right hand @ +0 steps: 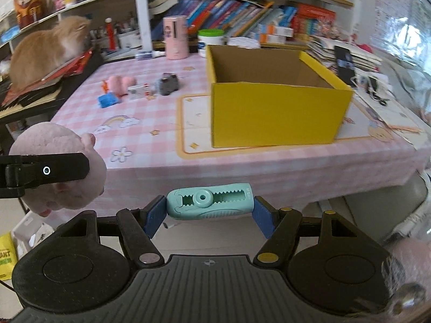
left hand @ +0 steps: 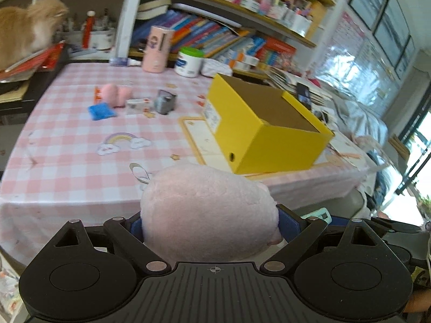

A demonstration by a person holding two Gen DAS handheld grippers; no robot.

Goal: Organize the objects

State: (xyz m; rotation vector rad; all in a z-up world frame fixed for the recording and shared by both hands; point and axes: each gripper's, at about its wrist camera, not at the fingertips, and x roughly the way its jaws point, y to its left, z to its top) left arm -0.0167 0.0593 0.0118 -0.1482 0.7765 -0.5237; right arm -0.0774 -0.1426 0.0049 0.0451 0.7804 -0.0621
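My left gripper [left hand: 210,223] is shut on a big pale pink plush toy [left hand: 207,212], held off the near edge of the table; the same pink plush toy [right hand: 62,167] shows at the left of the right wrist view, clamped by a black finger. My right gripper [right hand: 210,210] is shut on a mint green plastic tool [right hand: 210,202] lying crosswise between its blue pads, in front of the table edge. An open yellow box [right hand: 274,113] with nothing inside that I can see stands on the table ahead; the yellow box [left hand: 266,132] is seen from its corner in the left view.
On the pink checked tablecloth [right hand: 150,118] lie a small pink plush [right hand: 118,83], a blue item [right hand: 107,99], a white box [right hand: 138,91] and a grey object [right hand: 168,83]. A pink cylinder [right hand: 175,37] and a white jar [right hand: 210,40] stand at the back. An orange cat [right hand: 48,51] sits at left.
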